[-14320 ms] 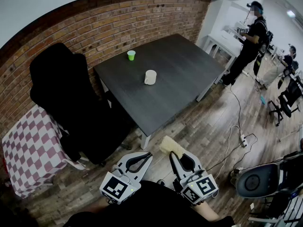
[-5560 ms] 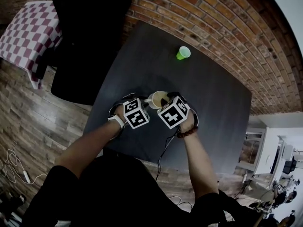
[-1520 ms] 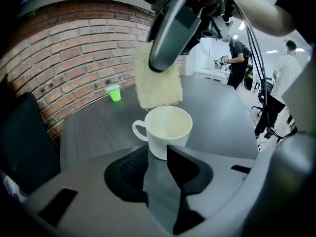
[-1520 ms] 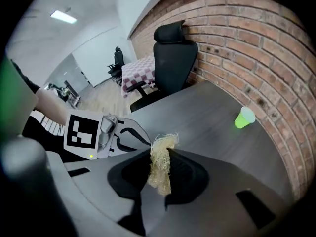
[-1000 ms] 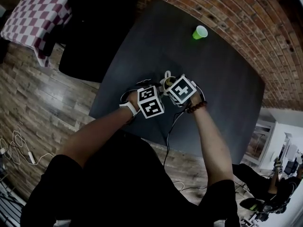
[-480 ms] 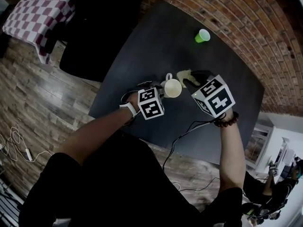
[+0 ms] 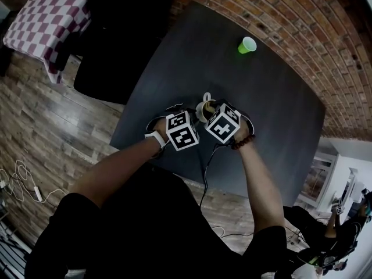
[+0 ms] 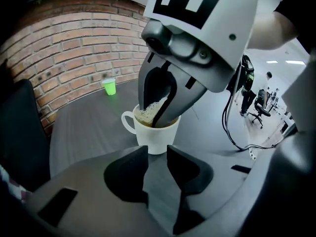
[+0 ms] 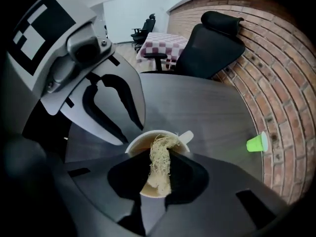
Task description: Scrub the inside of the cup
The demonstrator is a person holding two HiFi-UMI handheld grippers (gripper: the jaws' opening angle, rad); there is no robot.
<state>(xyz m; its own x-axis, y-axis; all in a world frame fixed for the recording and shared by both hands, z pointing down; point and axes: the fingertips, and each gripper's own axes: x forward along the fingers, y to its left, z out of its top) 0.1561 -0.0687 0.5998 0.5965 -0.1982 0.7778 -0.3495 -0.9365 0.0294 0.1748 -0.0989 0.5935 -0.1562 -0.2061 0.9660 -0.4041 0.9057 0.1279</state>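
A white cup (image 7: pixel 202 110) stands on the dark table (image 7: pixel 273 109), its handle turned away from me. My right gripper (image 7: pixel 208 107) points down into it, shut on a pale yellow fibrous scrub sponge (image 9: pixel 159 164) whose end is inside the cup (image 9: pixel 142 135). In the left gripper view, the sponge (image 8: pixel 148 113) fills the cup's mouth between the right gripper's fingers (image 8: pixel 159 113). My left gripper (image 8: pixel 157 153) lies low with its tips at the near base of the cup (image 8: pixel 155 137), jaws close together with nothing between them.
A small green cup (image 7: pixel 247 45) stands far back on the table near the brick wall. A black office chair (image 7: pixel 116 34) and a checkered stool (image 7: pixel 40 22) stand to the table's left. A cable (image 8: pixel 237 132) runs off the table's right side.
Half a second ago my right gripper was lifted out to the right with the sponge, leaving the cup's mouth bare. It has come back and the sponge is in the cup again.
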